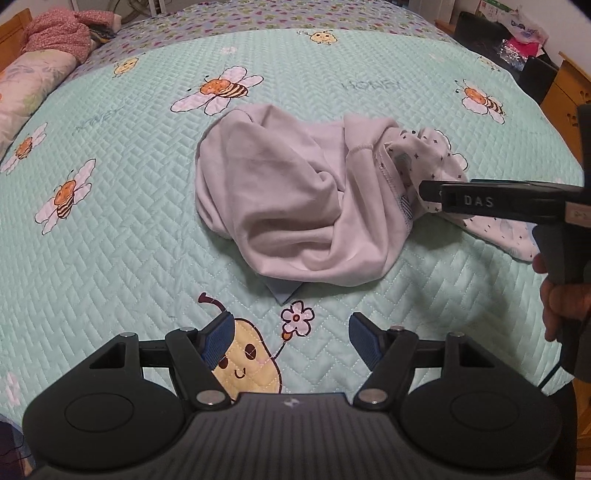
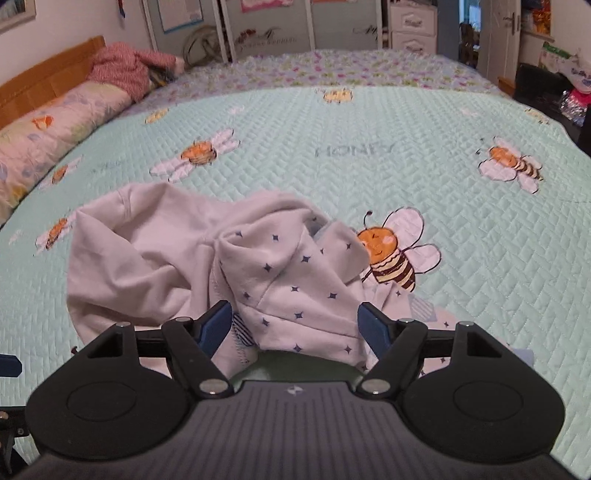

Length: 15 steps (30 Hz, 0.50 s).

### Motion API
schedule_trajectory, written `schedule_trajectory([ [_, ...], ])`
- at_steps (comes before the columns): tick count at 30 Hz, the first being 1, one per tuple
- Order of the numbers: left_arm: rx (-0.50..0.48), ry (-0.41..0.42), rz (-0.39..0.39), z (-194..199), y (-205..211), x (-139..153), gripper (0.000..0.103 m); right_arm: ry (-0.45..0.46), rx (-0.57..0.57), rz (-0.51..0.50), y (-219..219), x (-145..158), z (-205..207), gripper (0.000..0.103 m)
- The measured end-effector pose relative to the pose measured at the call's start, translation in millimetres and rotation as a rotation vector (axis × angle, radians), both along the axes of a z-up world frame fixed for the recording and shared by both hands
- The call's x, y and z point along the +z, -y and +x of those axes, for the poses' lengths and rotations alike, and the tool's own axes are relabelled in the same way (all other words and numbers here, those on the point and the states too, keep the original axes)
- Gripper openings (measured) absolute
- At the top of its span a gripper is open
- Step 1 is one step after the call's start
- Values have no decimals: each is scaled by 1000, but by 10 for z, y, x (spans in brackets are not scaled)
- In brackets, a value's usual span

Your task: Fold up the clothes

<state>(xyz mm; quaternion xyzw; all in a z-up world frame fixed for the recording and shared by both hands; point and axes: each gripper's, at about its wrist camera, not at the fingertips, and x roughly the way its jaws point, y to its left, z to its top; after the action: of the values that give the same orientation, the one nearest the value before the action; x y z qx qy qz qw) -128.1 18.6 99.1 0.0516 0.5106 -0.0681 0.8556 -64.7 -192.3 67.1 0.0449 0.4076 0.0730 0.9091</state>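
At the far left, a floral pillow (image 1: 26, 85) lies along the wooden headboard, with a crumpled pink patterned garment (image 1: 59, 33) beyond it. A mint green quilted bedspread (image 1: 122, 206) covers the bed, printed with cartoon bees on daisies; the word "HONEY" (image 2: 354, 149) is stitched on it, readable in the right wrist view and upside down in the left wrist view. Near the middle of the bed lies a crumpled pale grey garment (image 1: 280, 206), inside out in part, its star-printed fabric (image 2: 295, 280) showing on its right side. A small blue corner pokes out beneath its near edge. The left gripper (image 1: 288, 339) hovers above the bedspread just short of the garment, its blue-padded fingers (image 1: 218, 339) spread apart and holding nothing. To the right, the right gripper (image 2: 295, 325) reaches over the star-printed part; its side reads "DAS" (image 1: 478, 201). Its fingers (image 2: 216, 325) are released, standing wide on either side of a fold of that fabric.
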Motion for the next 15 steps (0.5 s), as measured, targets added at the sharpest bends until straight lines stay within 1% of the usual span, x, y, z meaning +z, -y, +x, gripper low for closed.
schedule_trajectory([
  [1,3,-3,5,1,19,-2,71,-16,1,3,7,-17,34,57],
  [3,3,-11,14,-5,61,-2,71,-44,1,9,19,-49,94,54],
  [5,0,-15,25,-16,103,-4,71,-54,5,8,3,-84,112,49],
  [6,-2,-17,32,-20,123,-5,71,-58,9,10,1,-94,120,42],
  [7,-4,-19,39,-25,144,-7,71,-63,14,13,-1,-104,128,30],
  [10,-4,-26,52,-29,182,-8,71,-74,28,23,-4,-133,152,15],
  [12,-4,-30,58,-29,202,-2,71,-61,32,38,23,-124,150,9],
  [15,4,-26,58,-32,208,19,71,-33,33,71,89,-99,126,7],
])
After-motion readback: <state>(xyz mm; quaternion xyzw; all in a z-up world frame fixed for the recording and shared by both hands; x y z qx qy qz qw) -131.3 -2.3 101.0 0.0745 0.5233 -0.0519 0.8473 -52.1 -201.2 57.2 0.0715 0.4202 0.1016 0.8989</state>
